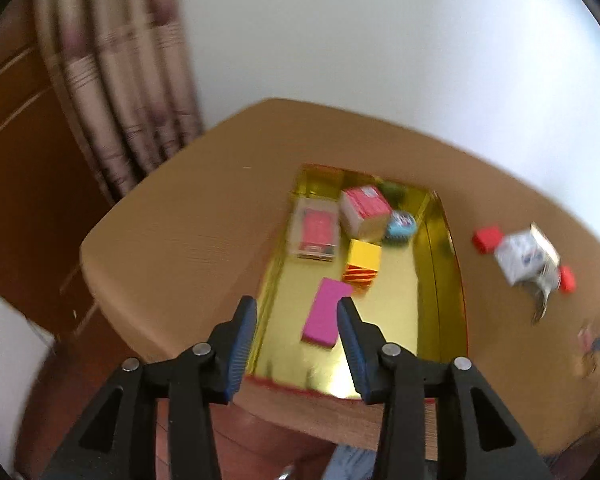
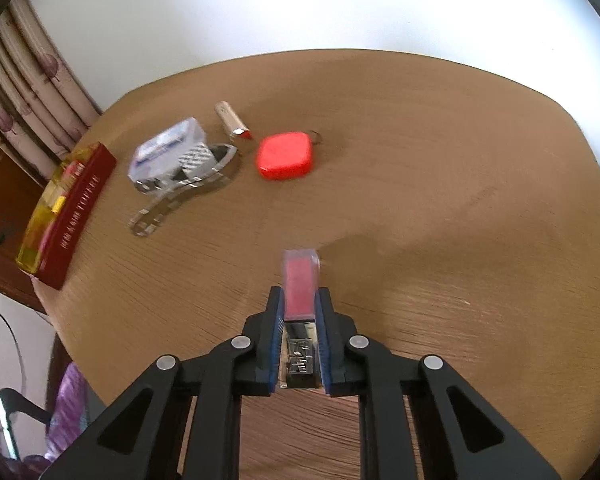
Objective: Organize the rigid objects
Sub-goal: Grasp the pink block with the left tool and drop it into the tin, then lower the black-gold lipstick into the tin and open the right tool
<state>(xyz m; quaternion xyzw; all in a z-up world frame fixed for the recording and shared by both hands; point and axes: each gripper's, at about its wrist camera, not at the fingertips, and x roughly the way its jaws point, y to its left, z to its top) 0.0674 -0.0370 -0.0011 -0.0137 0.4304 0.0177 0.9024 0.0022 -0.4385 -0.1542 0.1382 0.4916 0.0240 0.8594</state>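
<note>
Left gripper (image 1: pixel 296 316): jaws apart, nothing between them, hovering over the near end of the tray.
Right gripper (image 2: pixel 299 308): jaws clamped on a lipstick tube (image 2: pixel 300 284), its clear pink-red end sticking out forward, its black and metal base between the blue pads.
Tray (image 1: pixel 440 280): gold-lined, red-sided box lid on the left part of the wooden table (image 1: pixel 180 220); in the right wrist view it sits at the far left edge of the table.
In the tray, near end: magenta flat block (image 1: pixel 326 314), lying alone, just ahead of the left gripper.
In the tray, middle: yellow cube with red stripes (image 1: pixel 363 262).
In the tray, far end: clear case with a red card (image 1: pixel 314 234) on the left, a pink-topped box (image 1: pixel 364 210) beside it, a blue round tin (image 1: pixel 400 226) to the right of that.
On the table, right of the tray: clear plastic box with blue print (image 2: pixel 168 152), resting on a metal watch band (image 2: pixel 172 200).
Far of that box: small beige and red stick (image 2: pixel 234 120).
Right of the stick: red rounded case (image 2: pixel 285 155), apart from the box.
</note>
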